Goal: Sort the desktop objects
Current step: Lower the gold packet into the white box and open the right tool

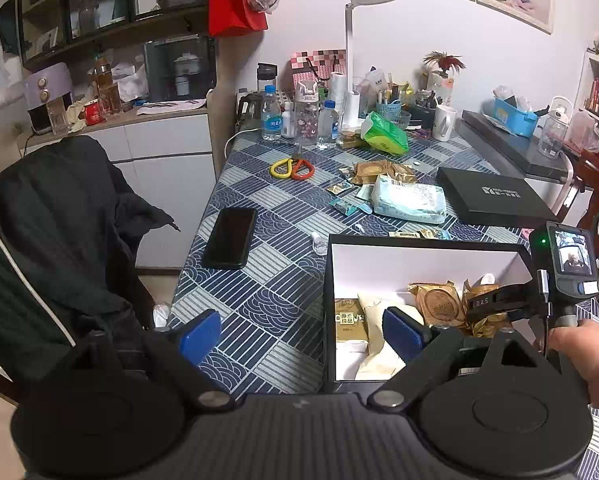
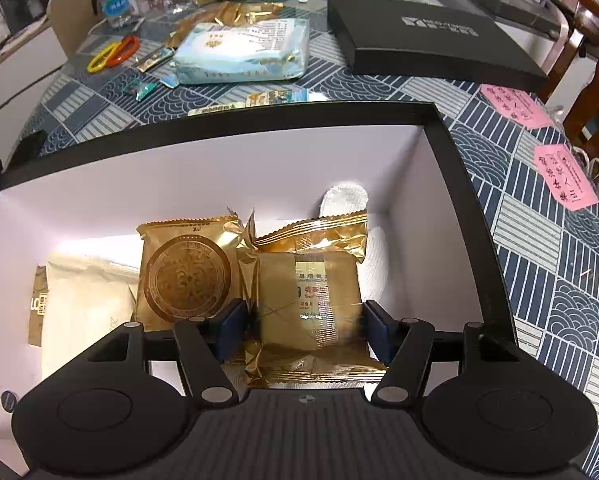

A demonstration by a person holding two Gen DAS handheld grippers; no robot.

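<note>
A black box with a white inside (image 1: 419,256) (image 2: 227,168) stands on the patterned table. It holds gold mooncake packets and cream packets. My right gripper (image 2: 305,330) is lowered into the box, its blue pads on either side of a gold packet (image 2: 311,300); whether they press on it I cannot tell. A second gold packet with a round seal (image 2: 187,276) lies to its left. My left gripper (image 1: 301,338) is open and empty, low over the box's left wall. The right gripper also shows in the left wrist view (image 1: 495,304).
Loose on the table: a black phone (image 1: 230,237), yellow-and-orange scissors (image 1: 292,168), a pale blue packet (image 1: 409,198), small sweets, gold wrappers, the black box lid (image 1: 495,198), bottles, a lamp. Pink notes (image 2: 565,176) lie at the right. A chair with dark clothing (image 1: 59,240) stands left.
</note>
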